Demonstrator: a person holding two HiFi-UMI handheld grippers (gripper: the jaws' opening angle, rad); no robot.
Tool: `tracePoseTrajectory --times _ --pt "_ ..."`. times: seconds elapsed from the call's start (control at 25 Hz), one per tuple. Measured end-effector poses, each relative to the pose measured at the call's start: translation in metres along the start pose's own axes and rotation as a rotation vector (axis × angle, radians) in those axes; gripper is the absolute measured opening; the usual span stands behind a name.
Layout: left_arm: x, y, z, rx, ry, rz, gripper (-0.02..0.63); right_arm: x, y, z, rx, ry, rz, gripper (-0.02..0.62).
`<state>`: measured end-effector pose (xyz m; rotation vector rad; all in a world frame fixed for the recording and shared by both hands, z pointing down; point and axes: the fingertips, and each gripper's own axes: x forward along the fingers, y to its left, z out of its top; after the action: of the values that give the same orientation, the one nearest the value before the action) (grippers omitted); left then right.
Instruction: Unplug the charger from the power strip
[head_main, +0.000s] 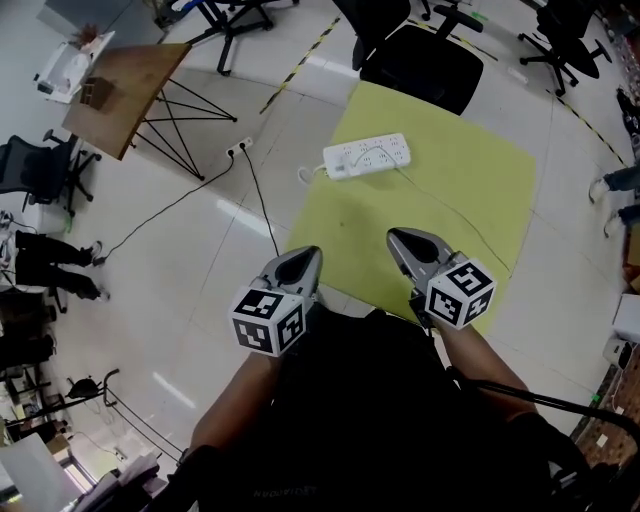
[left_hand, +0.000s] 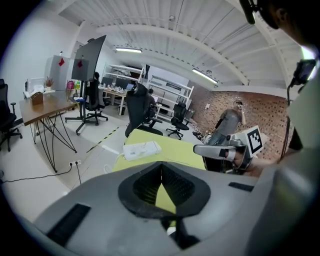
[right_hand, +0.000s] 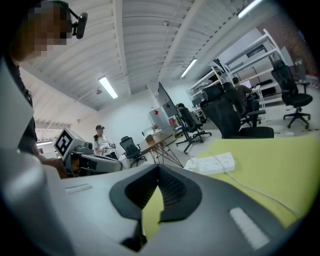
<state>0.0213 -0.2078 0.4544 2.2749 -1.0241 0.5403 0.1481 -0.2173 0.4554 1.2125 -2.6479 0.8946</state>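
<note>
Both your tongs are closed with nothing in them. The left tongs (left_hand: 161, 166) have their tips pressed together, and so do the right tongs (right_hand: 159, 169). In the head view they sit side by side at the near edge of the yellow-green counter (head_main: 470, 170), pointing out across it.

The power strip (head_main: 367, 156) is white and lies flat toward the far side of the counter, well apart from both tongs. A thin white cable (head_main: 450, 212) runs from it over the counter toward your right. I honestly can't pick out the charger itself, it's too small in these views.

Just past the counter's far edge a black office chair (head_main: 425, 65) is pushed up close. Off to your left there's a wooden counter (head_main: 130, 90) on thin black legs. Between it and your counter a white floor socket (head_main: 238, 150) lies on the pale glossy floor (head_main: 200, 250), with a black cord trailing off it. Yellow-and-black hazard tape (head_main: 300, 62) stripes the floor further back.

The left gripper view shows white shelving (left_hand: 170, 87), a brick wall (left_hand: 270, 117) and a person (left_hand: 227, 125) standing over on the right, all under a white ribbed ceiling with strip lights (left_hand: 129, 50).
</note>
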Motion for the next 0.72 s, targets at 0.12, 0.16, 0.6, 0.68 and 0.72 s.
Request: tracePoseTrajectory --times 0.12,0.16,0.6,0.68,0.72 --pt "0.009 0.017 0.008 0.004 0.004 0.000 0.005 0.018 -0.010 0.002 0.007 0.008 -0.025 0.003" --pt "0.012 0.024 0.011 0.012 0.007 -0.002 0.005 0.024 -0.013 0.002 0.013 0.008 -0.037 0.003" --pt "0.040 0.075 0.022 0.063 0.080 -0.123 0.005 0.098 -0.053 -0.012 0.009 0.127 -0.186 0.016" --pt "0.041 0.082 0.018 0.052 0.102 -0.141 0.005 0.112 -0.065 -0.016 -0.017 0.161 -0.217 0.034" --pt "0.041 0.085 0.014 0.045 0.123 -0.149 0.005 0.118 -0.071 -0.018 -0.028 0.180 -0.231 0.045"
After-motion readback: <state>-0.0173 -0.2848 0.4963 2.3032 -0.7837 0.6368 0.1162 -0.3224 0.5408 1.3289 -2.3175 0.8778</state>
